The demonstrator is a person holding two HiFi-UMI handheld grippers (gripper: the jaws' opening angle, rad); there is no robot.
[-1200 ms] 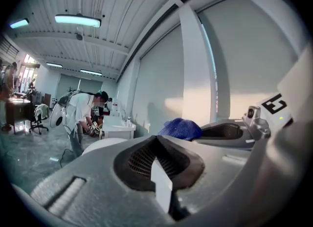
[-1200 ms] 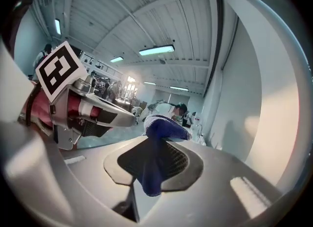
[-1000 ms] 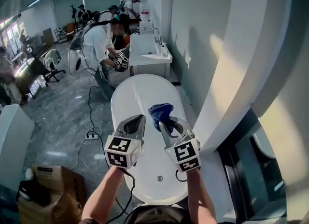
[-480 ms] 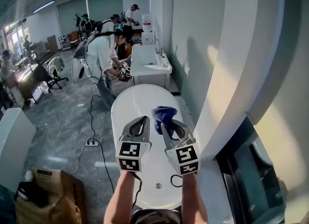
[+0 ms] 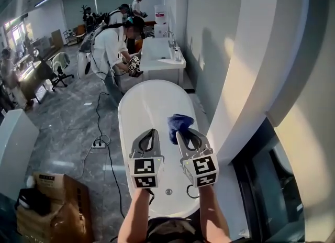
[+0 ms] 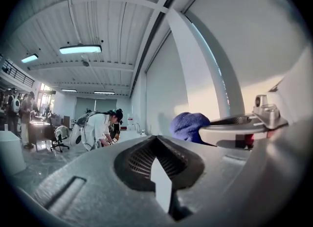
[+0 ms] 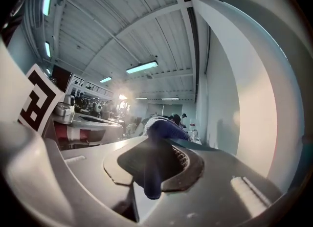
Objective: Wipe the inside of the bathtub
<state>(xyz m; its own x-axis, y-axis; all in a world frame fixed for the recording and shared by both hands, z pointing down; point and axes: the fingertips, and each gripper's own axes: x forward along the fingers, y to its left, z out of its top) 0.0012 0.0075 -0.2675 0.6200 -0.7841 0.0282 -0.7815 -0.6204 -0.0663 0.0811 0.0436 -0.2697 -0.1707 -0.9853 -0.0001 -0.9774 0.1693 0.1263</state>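
Observation:
A white oval bathtub stretches away below me, its drain near my end. My right gripper is shut on a blue cloth, which bunches out past the jaw tips above the tub's right side. In the right gripper view the blue cloth is pinched between the jaws. My left gripper hovers beside it over the tub, shut with nothing in it. From the left gripper view the blue cloth shows to the right, past the closed jaws.
A grey wall and a white curved column run along the tub's right. A person bends over a second tub beyond. A power strip and cable lie on the floor left, with a cardboard box nearer.
Both grippers have drifted slightly right and toward me over the tub, still side by side. The cloth stays held in the right gripper.

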